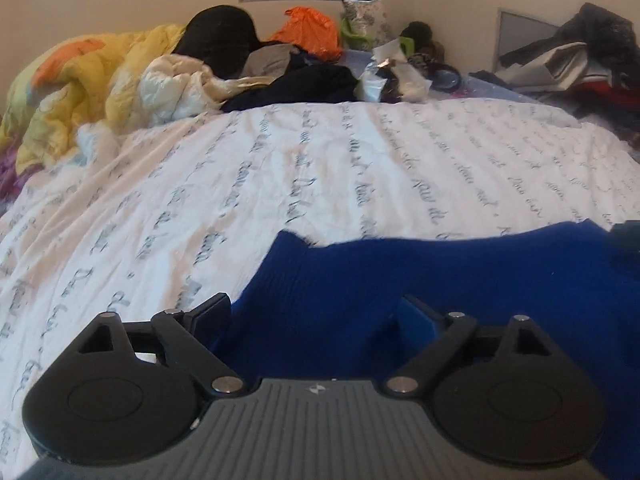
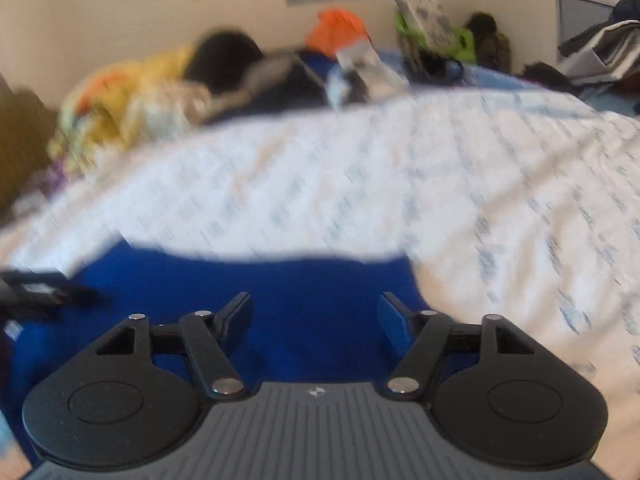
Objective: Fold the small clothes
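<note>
A dark blue knit garment (image 1: 460, 280) lies flat on the white bedsheet with grey script (image 1: 280, 168). My left gripper (image 1: 316, 316) is open just above the garment's left edge, with nothing between its fingers. In the right wrist view the same blue garment (image 2: 280, 292) lies under my right gripper (image 2: 316, 316), which is open and empty over the garment's right part. The right view is blurred by motion. The tip of the left gripper shows at the left edge of the right wrist view (image 2: 36, 290).
At the head of the bed lie a yellow quilt (image 1: 80, 80), a white puffy jacket (image 1: 176, 88), black clothes (image 1: 296, 84), an orange bag (image 1: 308, 32) and plastic bags (image 1: 384, 80). A pile of clothes (image 1: 580, 60) sits at the far right.
</note>
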`<act>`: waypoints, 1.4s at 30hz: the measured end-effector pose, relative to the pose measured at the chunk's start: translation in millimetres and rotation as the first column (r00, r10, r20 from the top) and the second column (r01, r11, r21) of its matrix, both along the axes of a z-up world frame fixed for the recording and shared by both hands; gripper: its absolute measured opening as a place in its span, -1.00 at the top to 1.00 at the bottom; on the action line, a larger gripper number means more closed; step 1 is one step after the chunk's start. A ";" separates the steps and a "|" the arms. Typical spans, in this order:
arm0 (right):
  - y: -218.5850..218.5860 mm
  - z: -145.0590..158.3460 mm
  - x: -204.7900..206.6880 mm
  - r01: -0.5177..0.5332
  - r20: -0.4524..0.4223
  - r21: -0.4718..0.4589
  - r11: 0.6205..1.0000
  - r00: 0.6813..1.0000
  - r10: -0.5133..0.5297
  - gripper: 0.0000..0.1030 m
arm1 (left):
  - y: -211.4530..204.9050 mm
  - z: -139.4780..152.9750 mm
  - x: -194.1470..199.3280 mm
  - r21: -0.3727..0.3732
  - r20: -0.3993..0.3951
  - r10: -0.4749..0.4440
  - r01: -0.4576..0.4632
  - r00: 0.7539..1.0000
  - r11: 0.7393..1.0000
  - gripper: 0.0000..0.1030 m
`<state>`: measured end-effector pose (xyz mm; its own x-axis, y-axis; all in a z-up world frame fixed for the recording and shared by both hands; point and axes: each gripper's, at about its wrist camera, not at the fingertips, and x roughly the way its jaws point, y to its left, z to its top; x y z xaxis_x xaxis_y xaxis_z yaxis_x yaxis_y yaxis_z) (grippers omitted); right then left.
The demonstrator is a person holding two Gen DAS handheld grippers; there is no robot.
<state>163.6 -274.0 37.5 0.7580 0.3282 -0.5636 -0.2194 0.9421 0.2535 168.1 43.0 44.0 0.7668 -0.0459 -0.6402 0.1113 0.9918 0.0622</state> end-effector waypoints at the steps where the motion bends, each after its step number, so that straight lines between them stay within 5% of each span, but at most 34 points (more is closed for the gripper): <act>1: 4.3 2.5 14.2 -0.014 -0.009 0.014 1.000 1.000 0.014 -0.54 | -7.3 -2.1 9.7 0.003 -0.015 -0.018 0.018 1.000 1.000 -0.73; 3: 18.3 -7.1 35.4 -0.025 -0.074 -0.021 0.999 0.997 0.024 -0.54 | -19.3 -15.7 36.1 0.025 -0.069 -0.024 0.026 0.997 0.999 -0.73; 4: 23.0 -18.4 47.3 -0.022 -0.111 -0.062 0.998 0.994 0.015 -0.54 | -18.2 -20.6 44.3 0.028 -0.061 -0.021 0.022 0.998 0.999 -0.95; 5: 24.7 -27.7 52.5 -0.018 -0.106 -0.110 0.994 0.994 0.006 -0.54 | -13.8 -24.8 50.8 0.030 -0.055 -0.010 0.012 0.998 0.999 -1.00; 7: 26.9 -37.6 43.5 -0.011 -0.011 -0.189 0.982 1.000 0.010 -0.54 | 5.7 -29.7 59.2 -0.079 -0.085 -0.006 0.000 0.996 0.997 -1.00; 12: 22.4 -38.6 40.7 0.024 -0.003 -0.188 0.982 1.000 -0.025 -0.54 | -0.1 -25.3 52.7 -0.039 -0.074 0.022 -0.025 0.997 0.999 -1.00; 15: 23.1 -23.7 27.6 0.058 -0.037 -0.189 0.980 0.997 -0.067 -0.55 | -6.0 -4.9 17.9 -0.013 -0.048 0.023 -0.024 0.999 1.000 -0.74; 17: 21.8 -6.8 7.1 0.061 -0.025 -0.119 0.991 0.998 -0.065 -0.55 | -7.6 3.7 -14.9 -0.065 -0.012 -0.042 0.041 0.999 0.997 -0.96; 21: 37.9 -22.6 -20.2 -0.005 -0.083 -0.180 0.984 0.996 -0.010 -0.66 | -15.6 -23.4 -39.5 -0.020 -0.060 -0.102 0.101 0.993 0.995 -1.00; 22: 39.5 -30.2 -30.2 -0.013 -0.015 -0.209 0.978 1.000 0.010 -0.71 | -11.4 -29.1 -45.7 -0.028 -0.006 -0.107 0.107 0.994 0.994 -1.00; 23: 36.1 -37.1 -36.2 -0.020 0.023 -0.207 0.978 0.999 0.025 -0.73 | -9.8 -29.0 -46.6 -0.027 -0.004 -0.103 0.103 0.995 0.994 -1.00; 28: 29.6 -12.9 -46.2 0.063 -0.063 -0.141 0.988 0.995 -0.073 -0.76 | -16.0 -5.5 -81.5 -0.067 -0.027 -0.113 0.111 0.993 0.992 -0.95; 30: 40.0 -11.7 -62.5 0.006 -0.059 -0.112 0.994 0.998 -0.013 -0.82 | -23.7 -13.7 -99.7 -0.066 -0.055 -0.139 0.135 0.989 0.989 -1.00; 31: 46.8 -17.5 -68.5 -0.016 -0.063 -0.142 0.990 0.998 0.007 -0.86 | -29.1 -24.9 -105.0 -0.036 -0.078 -0.145 0.143 0.986 0.989 -1.00; 33: 59.6 -35.3 -82.0 -0.043 0.020 -0.256 0.966 0.999 0.050 -0.97 | -31.8 -32.8 -123.2 0.017 0.009 -0.153 0.153 0.988 0.988 -1.00; 37: 53.3 -15.8 -86.1 0.010 -0.077 -0.222 0.975 0.997 -0.028 -0.98 | -23.0 -21.7 -137.4 -0.012 -0.055 -0.113 0.112 0.992 0.994 -1.00; 39: 54.0 -10.4 -100.5 -0.025 -0.065 -0.181 0.983 0.998 0.013 -0.99 | -19.6 -28.9 -144.0 -0.005 -0.063 -0.118 0.118 0.991 0.993 -1.00; 41: 58.3 -28.8 -105.6 -0.072 -0.094 -0.239 0.968 0.994 0.051 -1.00 | -12.0 -31.7 -148.6 -0.033 -0.038 -0.109 0.108 0.993 0.994 -1.00; 42: 58.1 -33.0 -115.9 -0.083 -0.019 -0.265 0.961 0.997 0.080 -1.00 | -12.1 -28.2 -149.4 -0.025 -0.054 -0.097 0.096 0.994 0.995 -1.00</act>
